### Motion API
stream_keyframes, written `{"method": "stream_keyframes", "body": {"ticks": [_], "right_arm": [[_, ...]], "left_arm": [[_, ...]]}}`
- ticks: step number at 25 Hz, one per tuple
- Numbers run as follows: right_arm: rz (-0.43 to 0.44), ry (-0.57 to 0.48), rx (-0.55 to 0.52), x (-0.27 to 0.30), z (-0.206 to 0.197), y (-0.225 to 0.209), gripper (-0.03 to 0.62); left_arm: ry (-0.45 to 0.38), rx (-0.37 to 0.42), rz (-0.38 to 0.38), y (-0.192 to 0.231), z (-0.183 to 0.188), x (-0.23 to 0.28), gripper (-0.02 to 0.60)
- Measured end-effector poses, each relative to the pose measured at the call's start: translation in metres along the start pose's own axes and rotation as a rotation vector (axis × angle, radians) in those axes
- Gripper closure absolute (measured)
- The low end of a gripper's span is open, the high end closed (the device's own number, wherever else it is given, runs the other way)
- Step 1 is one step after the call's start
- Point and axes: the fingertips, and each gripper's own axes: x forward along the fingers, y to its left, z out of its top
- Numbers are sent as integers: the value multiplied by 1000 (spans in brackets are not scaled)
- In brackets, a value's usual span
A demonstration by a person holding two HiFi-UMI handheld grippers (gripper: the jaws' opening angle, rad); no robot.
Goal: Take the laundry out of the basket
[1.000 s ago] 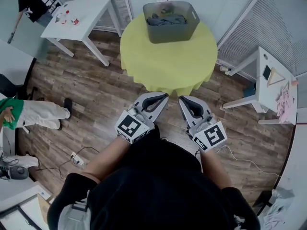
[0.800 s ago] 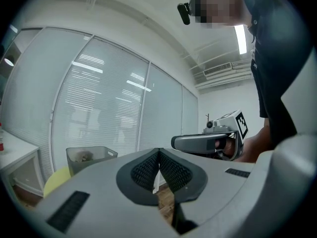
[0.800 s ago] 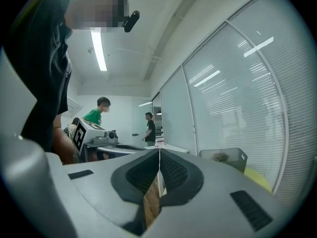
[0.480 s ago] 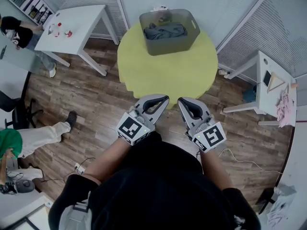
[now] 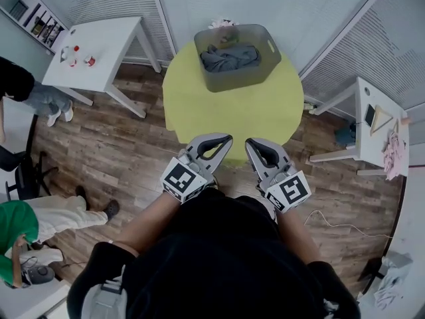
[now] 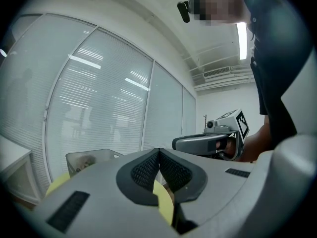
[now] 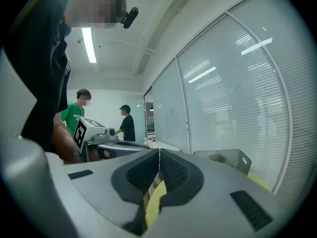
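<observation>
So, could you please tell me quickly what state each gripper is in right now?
Left gripper: closed, holding nothing.
Right gripper: closed, holding nothing.

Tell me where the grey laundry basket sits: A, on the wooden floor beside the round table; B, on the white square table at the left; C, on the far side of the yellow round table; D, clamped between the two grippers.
C: the basket stands on the yellow table near its far edge, with dark clothes inside it.
</observation>
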Motion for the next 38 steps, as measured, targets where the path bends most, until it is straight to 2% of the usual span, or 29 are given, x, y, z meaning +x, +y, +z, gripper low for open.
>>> {"method": "stream_keyframes", "body": {"ticks": [8, 16, 24, 38], "right_arm": [[-4, 5, -4, 22, 0, -13, 569], [26, 9, 0, 31, -5, -60, 569], [108, 12, -9, 52, 2, -136, 568], [270, 46, -1, 84, 3, -254, 569]], "left_arm": [[18, -4, 10, 28, -3, 4, 571], [16, -2, 57, 52, -4, 37, 571], [17, 8, 142, 86, 7, 95, 571], [45, -13, 346, 144, 19, 181, 571]]}}
